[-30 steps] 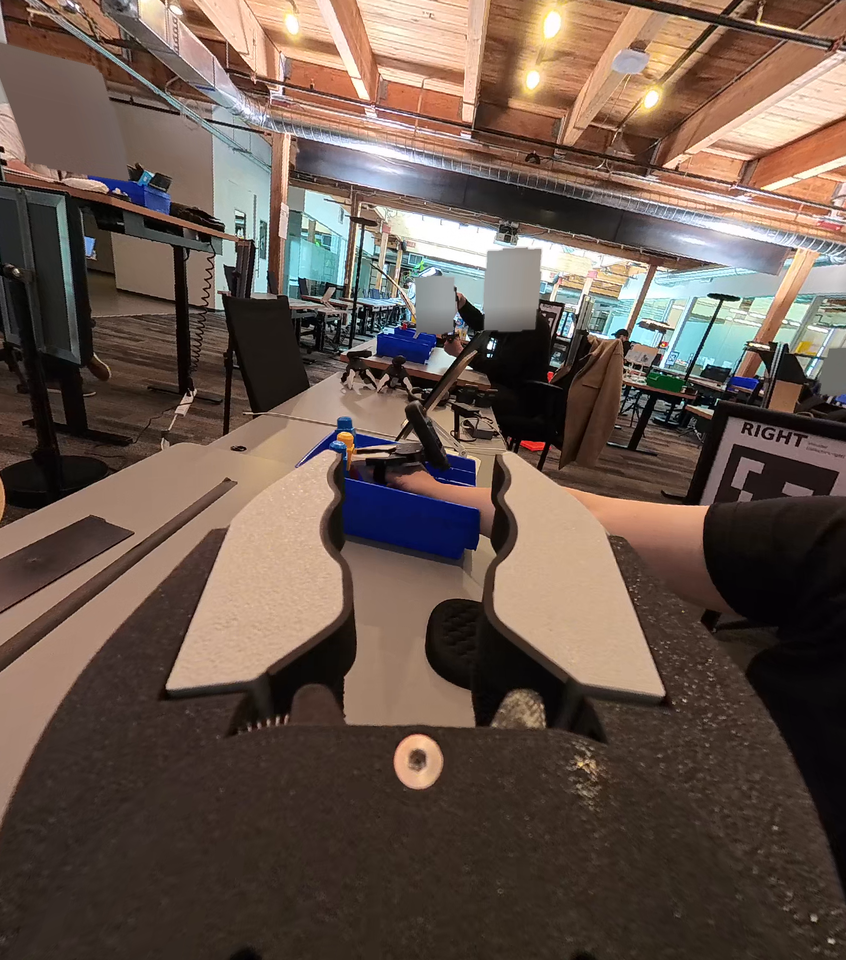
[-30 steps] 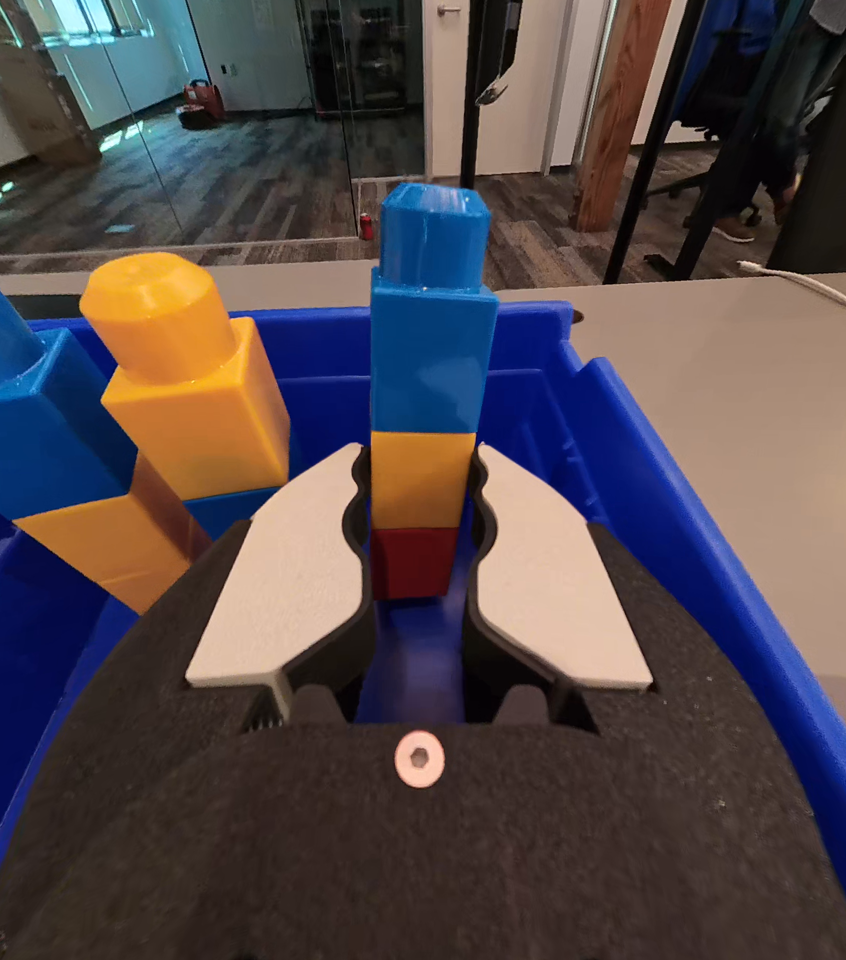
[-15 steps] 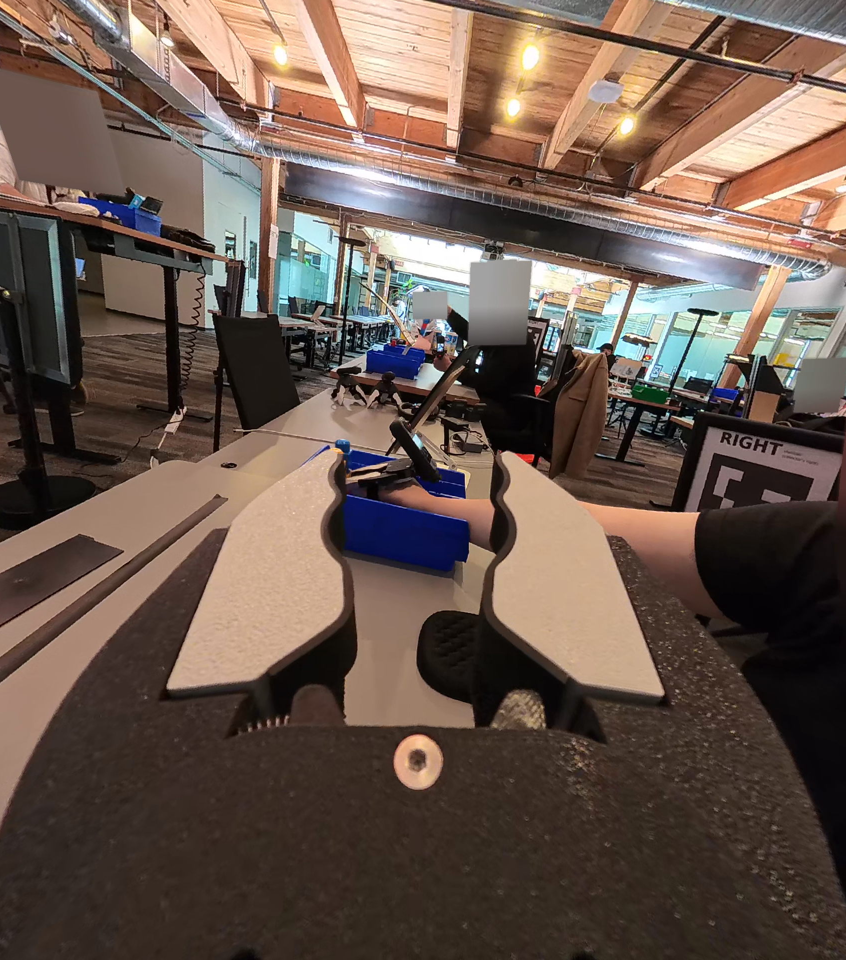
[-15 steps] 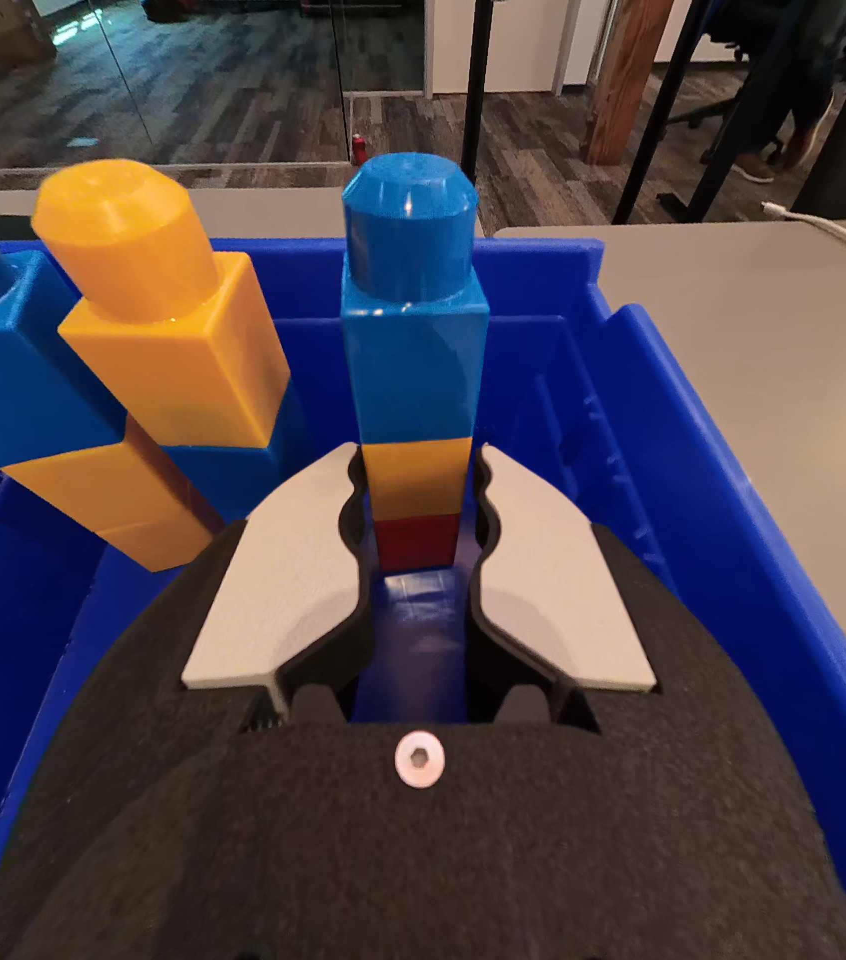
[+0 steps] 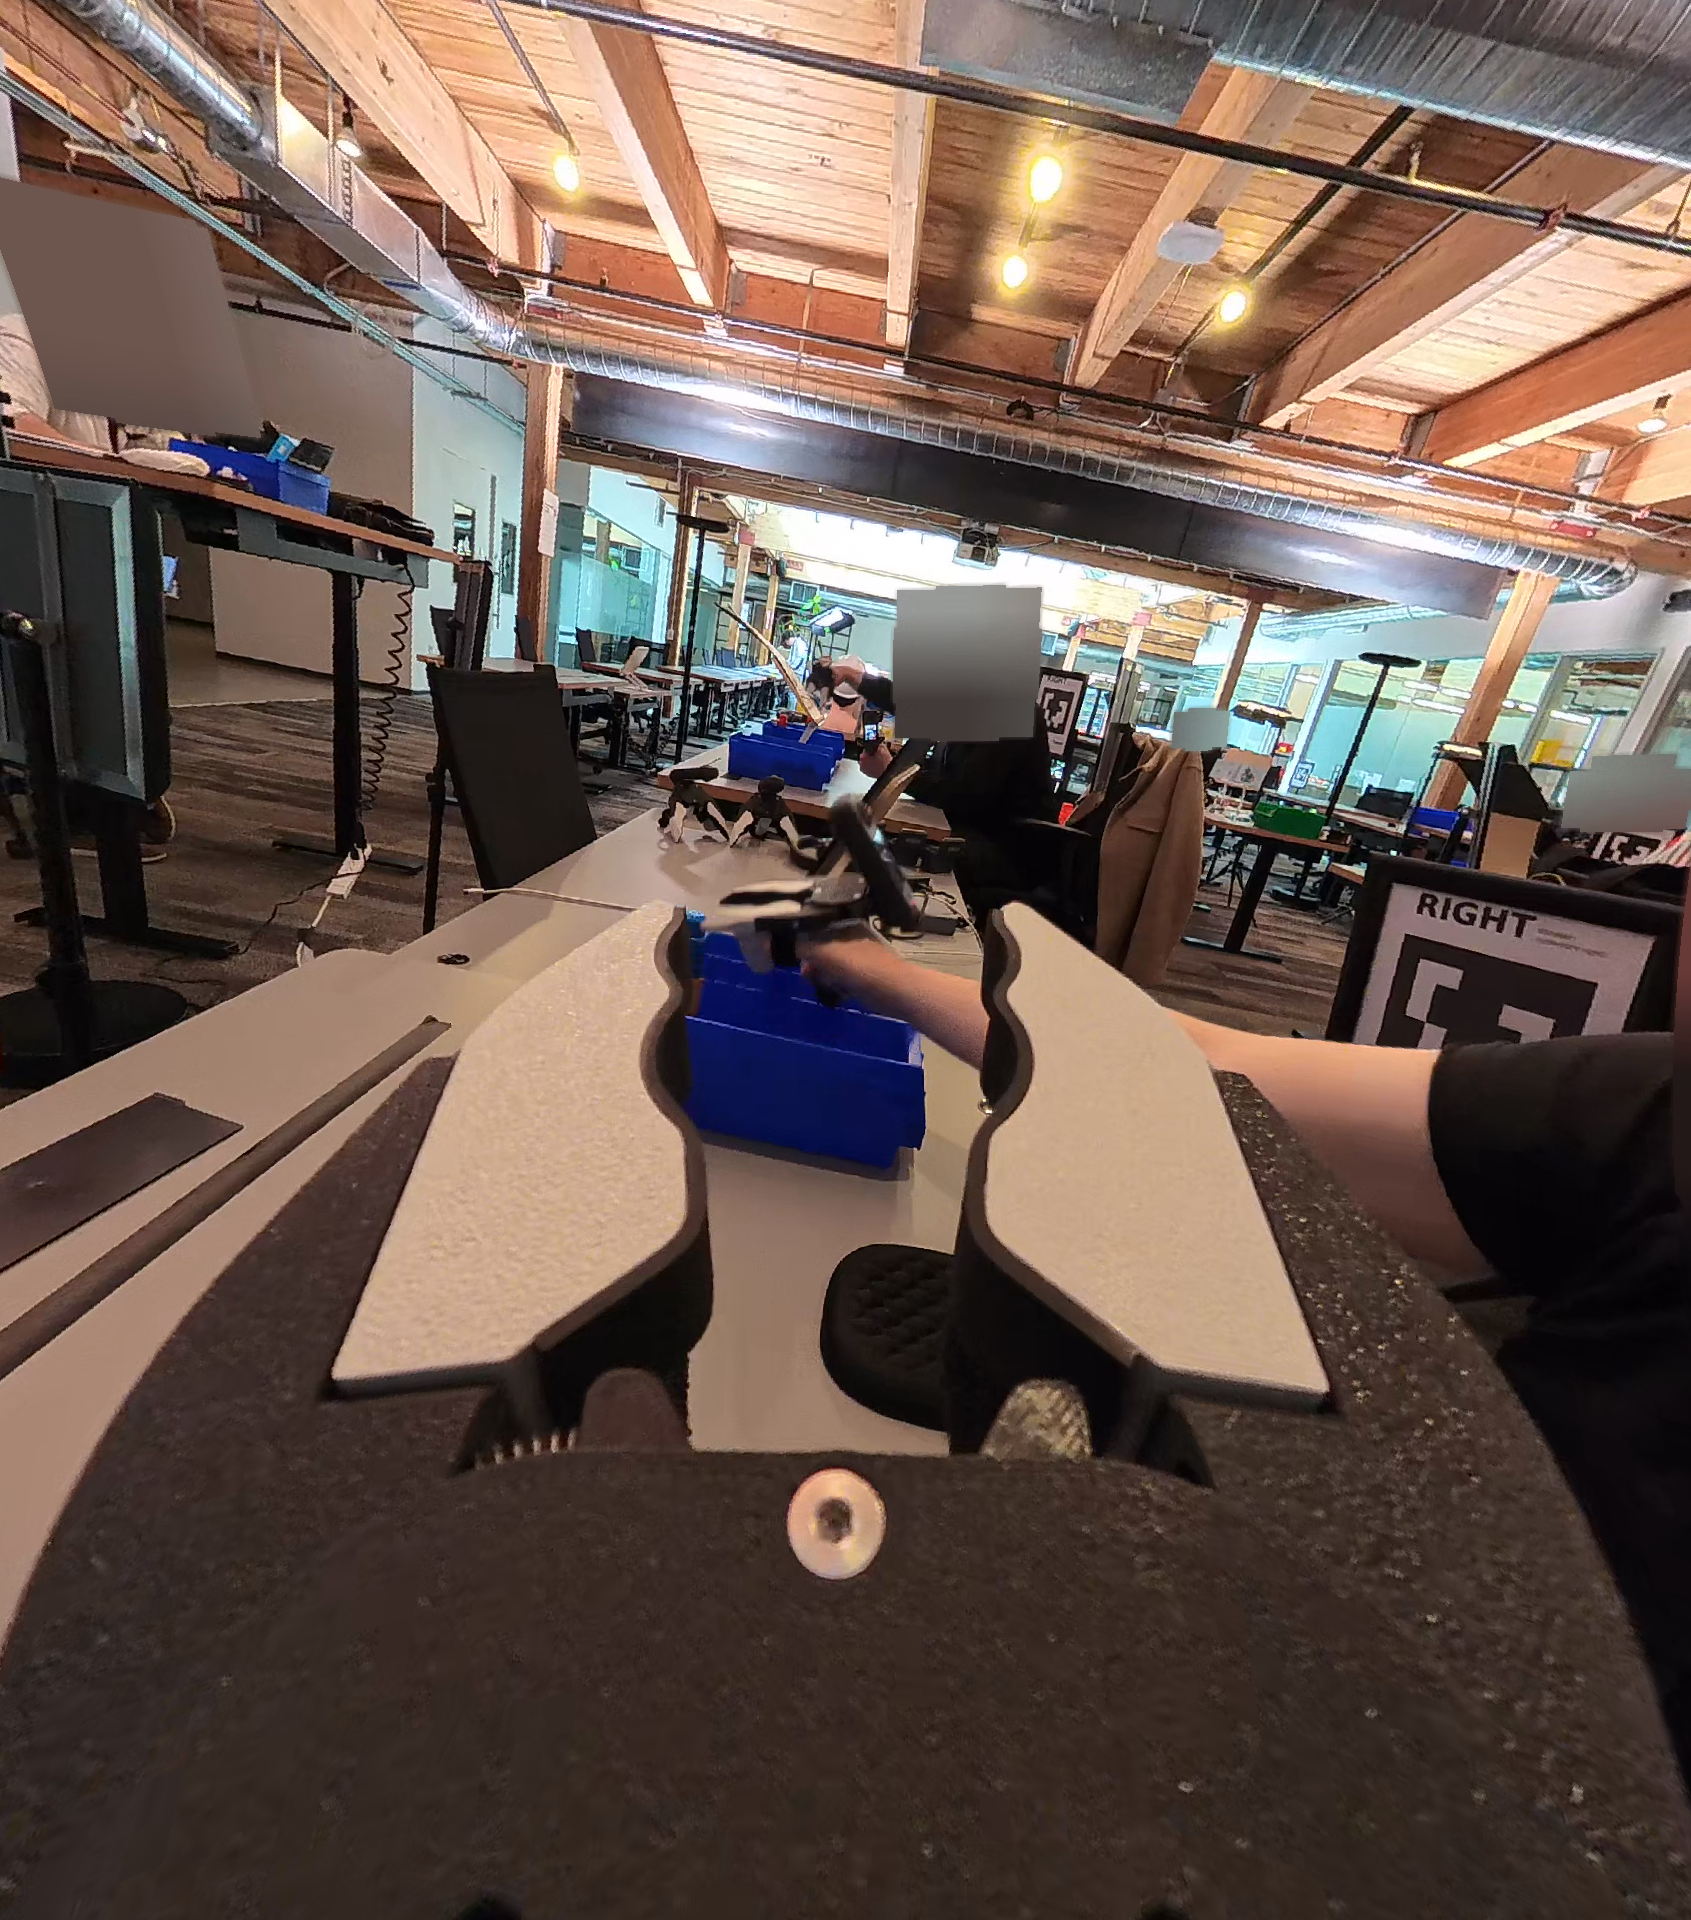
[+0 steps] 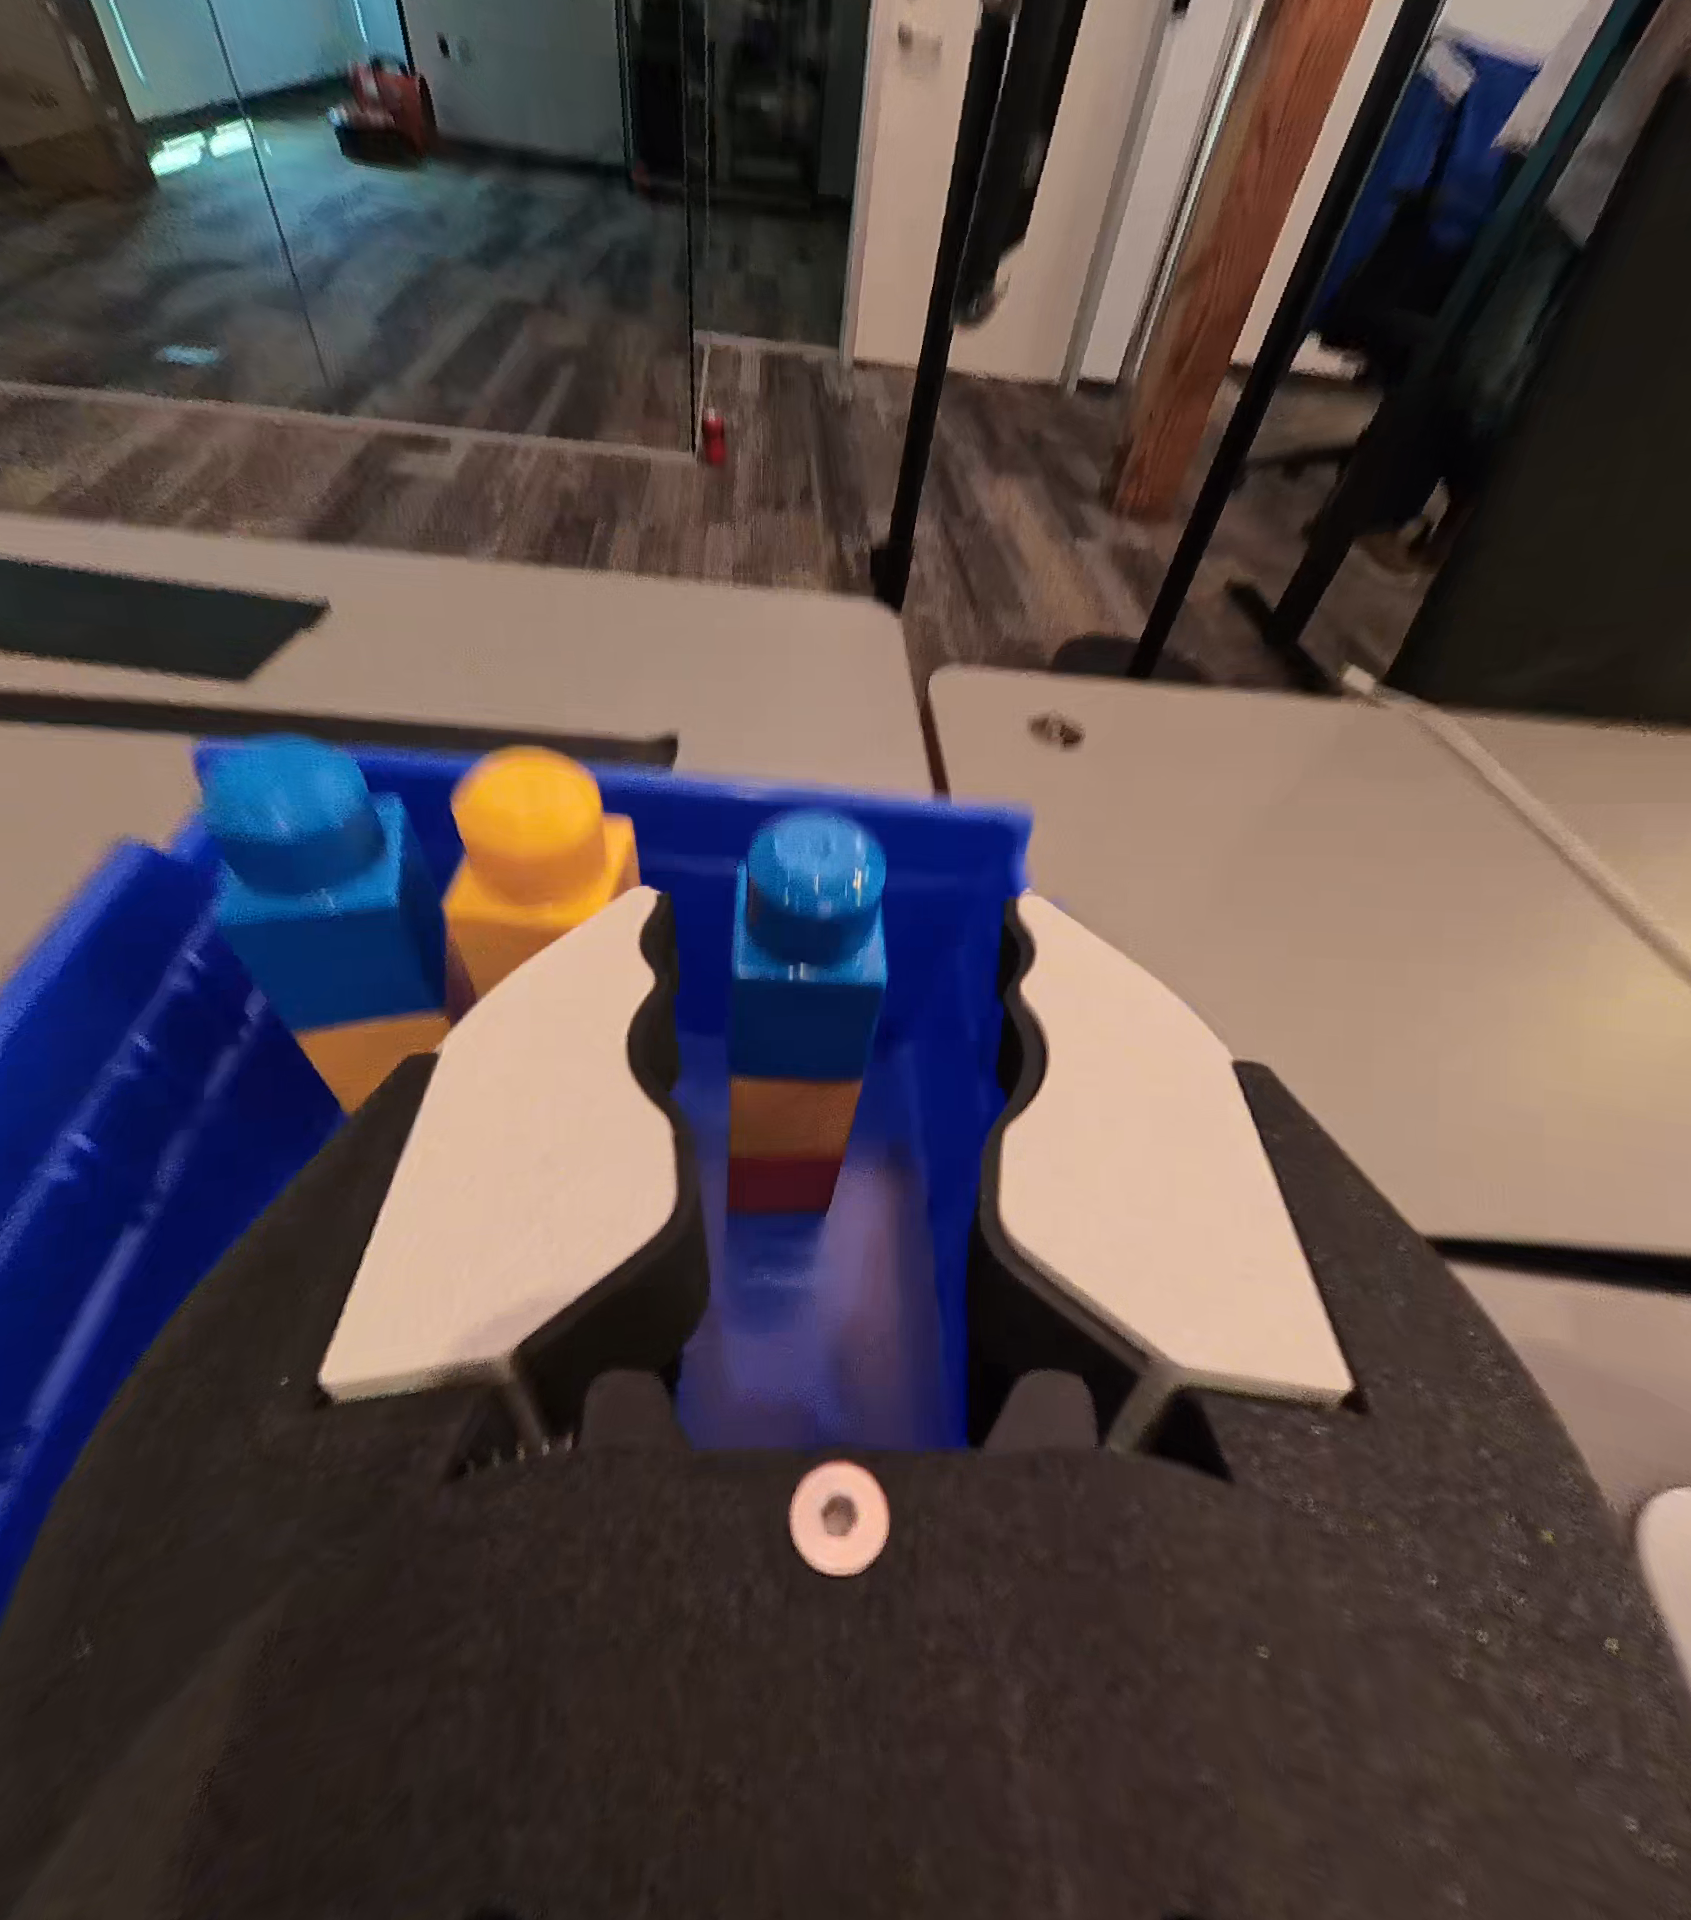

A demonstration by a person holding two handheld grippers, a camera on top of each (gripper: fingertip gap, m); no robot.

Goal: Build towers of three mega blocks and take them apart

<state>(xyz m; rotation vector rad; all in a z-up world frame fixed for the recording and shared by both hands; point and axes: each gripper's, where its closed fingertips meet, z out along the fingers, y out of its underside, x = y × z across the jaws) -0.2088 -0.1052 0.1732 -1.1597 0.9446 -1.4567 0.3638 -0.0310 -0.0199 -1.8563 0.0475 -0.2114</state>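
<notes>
While my left gripper [image 5: 830,1039] idles with jaws apart and empty over the grey table [image 5: 321,997], its view shows the blue bin [image 5: 805,1091] ahead with my right gripper [image 5: 789,909] above it, higher than half a second ago. Seen from the right wrist, my right gripper [image 6: 836,1049] has spread and backed off the blue-yellow-red tower [image 6: 805,1029], which stands finished in the bin [image 6: 62,1091] beside two other towers [image 6: 405,914]; I judge disassembly is what remains.
</notes>
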